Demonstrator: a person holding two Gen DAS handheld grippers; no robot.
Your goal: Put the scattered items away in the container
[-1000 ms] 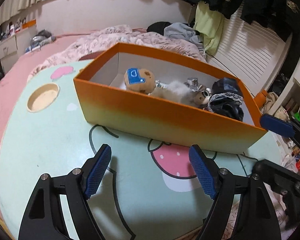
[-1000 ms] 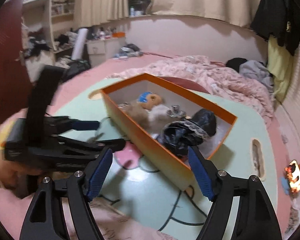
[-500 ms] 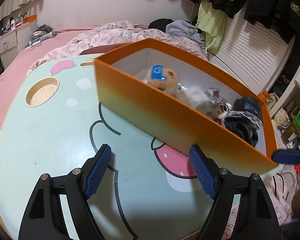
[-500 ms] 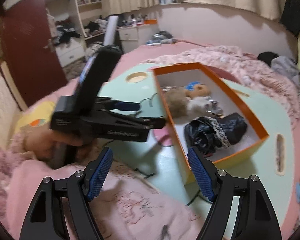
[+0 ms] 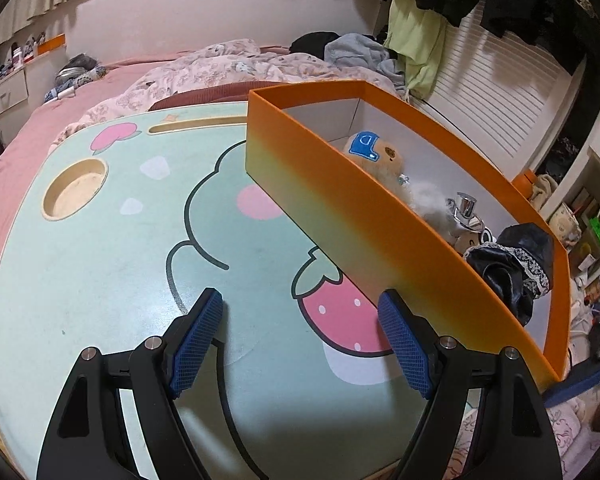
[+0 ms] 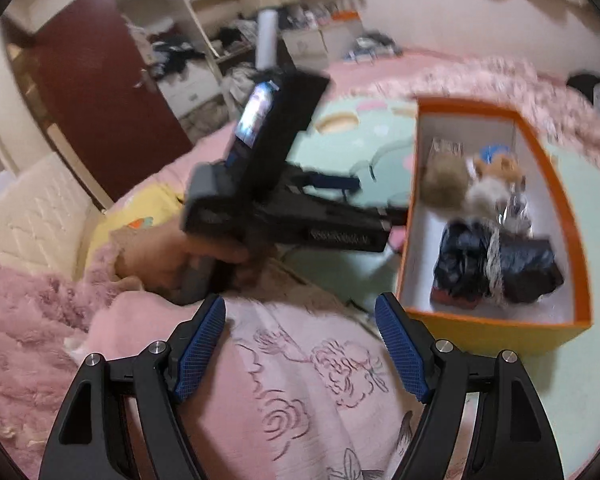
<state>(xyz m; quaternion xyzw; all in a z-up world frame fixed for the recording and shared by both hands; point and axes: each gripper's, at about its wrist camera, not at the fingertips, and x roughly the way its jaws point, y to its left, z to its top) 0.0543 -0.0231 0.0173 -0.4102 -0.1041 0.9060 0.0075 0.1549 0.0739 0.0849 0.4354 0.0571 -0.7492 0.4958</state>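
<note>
An orange box stands on a mint-green lap table. Inside it lie a tan plush toy with a blue patch, a white fluffy piece, a chrome metal part and a black lace-trimmed cloth. My left gripper is open over the table, its right pad close to the box's long side, nothing between the pads. My right gripper is open above a pink floral blanket, off the table, near the box's short end.
The left gripper's body, held by a hand, fills the middle of the right wrist view. A round cup recess sits in the table's left side. Rumpled bedding, a dark red door and cluttered shelves surround the bed.
The right wrist view has swung left, off the table onto the pink blanket; the box now sits at its right. In the left wrist view the box has shifted right and turned more end-on.
</note>
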